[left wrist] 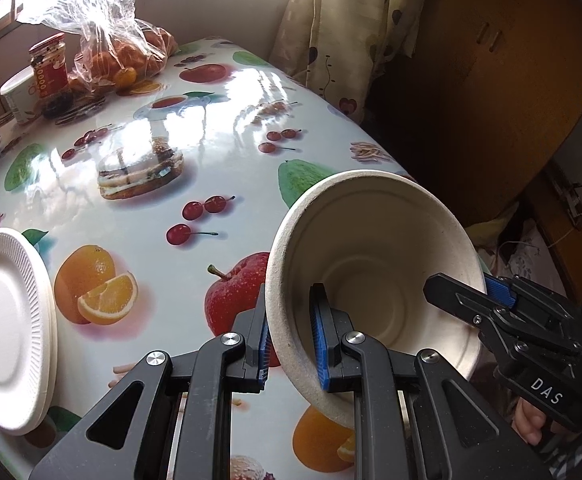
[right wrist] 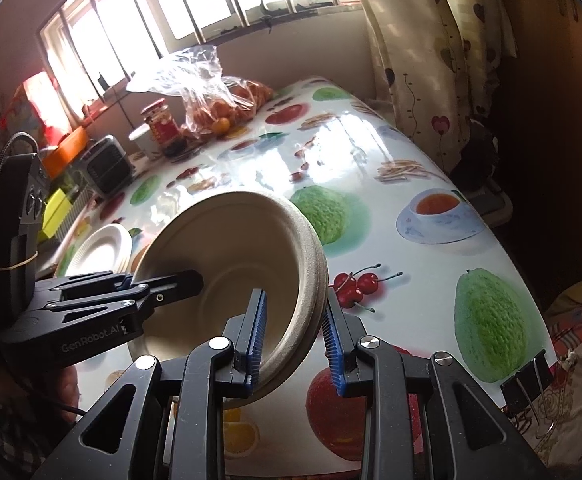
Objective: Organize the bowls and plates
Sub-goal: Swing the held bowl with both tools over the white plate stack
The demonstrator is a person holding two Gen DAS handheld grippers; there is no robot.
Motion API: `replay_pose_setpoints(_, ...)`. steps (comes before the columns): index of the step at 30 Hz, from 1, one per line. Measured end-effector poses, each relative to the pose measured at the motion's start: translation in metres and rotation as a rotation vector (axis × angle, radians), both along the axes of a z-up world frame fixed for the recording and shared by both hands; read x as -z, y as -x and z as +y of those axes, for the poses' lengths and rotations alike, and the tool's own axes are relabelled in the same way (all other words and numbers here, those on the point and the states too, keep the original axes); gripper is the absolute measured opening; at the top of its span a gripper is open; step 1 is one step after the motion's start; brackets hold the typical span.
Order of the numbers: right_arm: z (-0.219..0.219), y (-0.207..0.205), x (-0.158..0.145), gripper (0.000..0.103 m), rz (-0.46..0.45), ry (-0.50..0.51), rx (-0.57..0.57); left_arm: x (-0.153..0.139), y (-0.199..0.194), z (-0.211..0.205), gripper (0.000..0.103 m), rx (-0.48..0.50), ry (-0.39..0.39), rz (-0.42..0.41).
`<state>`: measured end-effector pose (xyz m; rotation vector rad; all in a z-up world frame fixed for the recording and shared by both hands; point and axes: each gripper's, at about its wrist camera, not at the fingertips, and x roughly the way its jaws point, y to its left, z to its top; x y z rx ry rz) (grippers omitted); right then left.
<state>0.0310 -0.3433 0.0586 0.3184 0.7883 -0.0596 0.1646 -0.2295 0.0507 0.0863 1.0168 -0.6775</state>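
- Above the near right part of the fruit-print surface (left wrist: 219, 128): a beige paper bowl (left wrist: 375, 248), tilted with its opening toward the cameras, held clear of the cloth.
- Left gripper (left wrist: 289, 332): jaws clenched on the bowl's near-left rim, one blue pad inside the wall, the other outside.
- Right gripper (right wrist: 295, 340): jaws around the opposite rim; inner blue pad against the inside wall, outer pad close to the thick double-looking edge, contact there hard to tell.
- In the left wrist view, right gripper (left wrist: 491, 300) reaching in from the right edge, one finger inside the bowl, a bit of hand (left wrist: 529, 420) under its handle.
- In the right wrist view, left gripper (right wrist: 139, 284) coming in from the left, one black finger lying across the bowl's inside.
- At the left edge of the surface: a stack of white ribbed paper plates (left wrist: 9, 328), flat, well apart from the bowl.
- At the far end: clear plastic bag of oranges (left wrist: 119, 52), red-labelled jar (left wrist: 49, 66) and white cup (left wrist: 19, 94) beside it.
- Behind them: barred window (right wrist: 195, 4); patterned curtain (right wrist: 423, 56) to the right.
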Motion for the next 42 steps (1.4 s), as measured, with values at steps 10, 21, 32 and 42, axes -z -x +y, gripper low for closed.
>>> replay_pose_setpoints(10,0.013,-0.017,-0.006,0.027,-0.014,-0.003,-0.045,-0.006,-0.008,0.019,0.019,-0.05,0.0,-0.009)
replay_pose_setpoints(21,0.04,-0.042,-0.013,0.027,-0.025,0.003,-0.124,-0.01,-0.017,0.051,0.019,-0.13,-0.003,-0.023)
replay_pose_setpoints(32,0.073,-0.07,-0.017,0.027,-0.029,0.015,-0.216,-0.014,-0.024,0.089,0.019,-0.215,-0.008,-0.036)
replay_pose_setpoints(42,0.109,-0.097,-0.02,0.027,-0.029,0.016,-0.308,-0.018,-0.034,0.129,0.019,-0.305,-0.016,-0.047)
